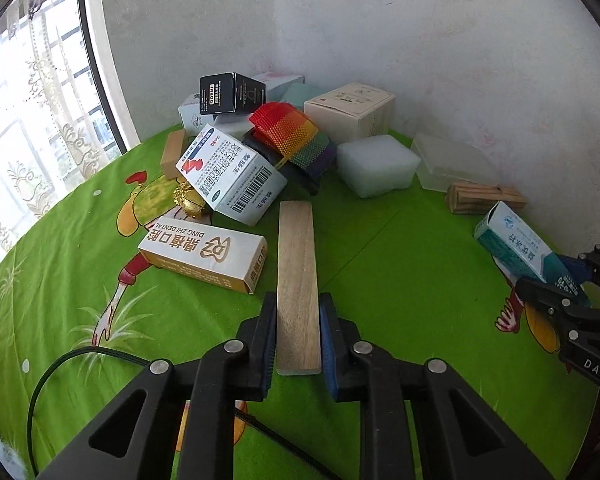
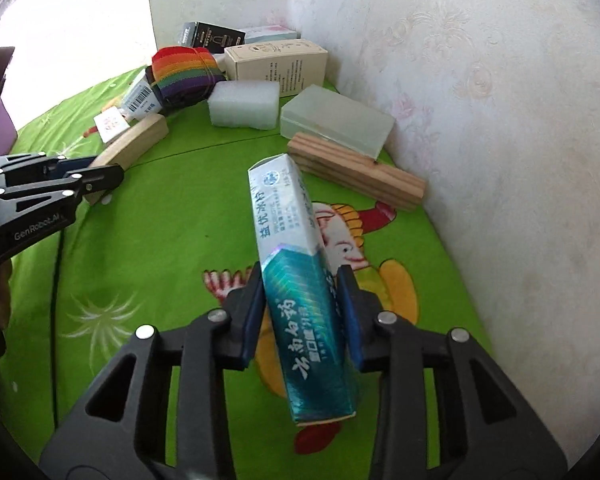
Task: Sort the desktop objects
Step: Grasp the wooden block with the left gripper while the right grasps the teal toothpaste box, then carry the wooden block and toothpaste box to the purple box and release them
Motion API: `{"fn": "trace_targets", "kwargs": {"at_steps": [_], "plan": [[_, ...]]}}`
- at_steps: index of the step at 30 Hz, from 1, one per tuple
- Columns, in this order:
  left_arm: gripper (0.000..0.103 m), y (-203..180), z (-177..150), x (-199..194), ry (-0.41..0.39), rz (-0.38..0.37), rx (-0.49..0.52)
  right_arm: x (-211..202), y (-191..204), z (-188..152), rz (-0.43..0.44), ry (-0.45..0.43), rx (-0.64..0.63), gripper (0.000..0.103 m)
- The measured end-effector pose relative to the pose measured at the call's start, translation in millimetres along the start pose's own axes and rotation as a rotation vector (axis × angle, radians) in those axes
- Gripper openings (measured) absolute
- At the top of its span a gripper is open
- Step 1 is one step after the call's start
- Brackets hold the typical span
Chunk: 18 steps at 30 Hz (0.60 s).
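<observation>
Left hand-held gripper (image 1: 298, 336) clamped on wood block (image 1: 296, 280), right hand-held gripper (image 2: 302, 312) clamped on toothpaste box (image 2: 300, 280) near one end; long overhang could pivot and slip

Ahead of your left hand-held gripper (image 1: 298, 332), open green cloth on the bench (image 1: 388, 256) is lying free between the white-and-gold dental carton (image 1: 204, 254) and the far right. A heap of boxes topped by a rainbow pin toy (image 1: 296, 140) is blocking the back corner. Near the wall, a striped wooden block (image 2: 356, 172) and a clear plastic box (image 2: 336, 120) are narrowing the lane for your right hand-held gripper (image 2: 300, 312).
</observation>
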State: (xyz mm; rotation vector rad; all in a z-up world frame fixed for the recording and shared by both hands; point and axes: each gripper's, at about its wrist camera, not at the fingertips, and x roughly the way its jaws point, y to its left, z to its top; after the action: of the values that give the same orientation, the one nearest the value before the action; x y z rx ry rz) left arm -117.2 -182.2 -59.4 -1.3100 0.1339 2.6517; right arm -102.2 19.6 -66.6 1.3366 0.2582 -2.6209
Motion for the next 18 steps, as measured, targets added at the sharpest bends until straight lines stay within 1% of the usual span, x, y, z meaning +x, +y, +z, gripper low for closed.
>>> {"fn": "trace_targets", "kwargs": {"at_steps": [2,6,9,14,18], "plan": [[0.019,3,-3,-8,-0.002,-0.021,-0.015,-11,11,-10,-0.007,-0.011,0.024,0.037],[0.019,1,-13,-39,-0.037,-0.050,-0.010,-45,29,-24,0.024,-0.051,0.081,0.037],[0.019,-1,-22,-66,-0.077,-0.057,-0.012,-64,44,-23,0.047,-0.082,0.095,0.037],[0.019,-8,-43,-113,-0.144,-0.047,-0.040,-91,56,-29,0.070,-0.110,0.091,0.037],[0.019,-2,-62,-149,-0.195,-0.022,-0.080,-112,61,-33,0.088,-0.163,0.071,0.037]]}}
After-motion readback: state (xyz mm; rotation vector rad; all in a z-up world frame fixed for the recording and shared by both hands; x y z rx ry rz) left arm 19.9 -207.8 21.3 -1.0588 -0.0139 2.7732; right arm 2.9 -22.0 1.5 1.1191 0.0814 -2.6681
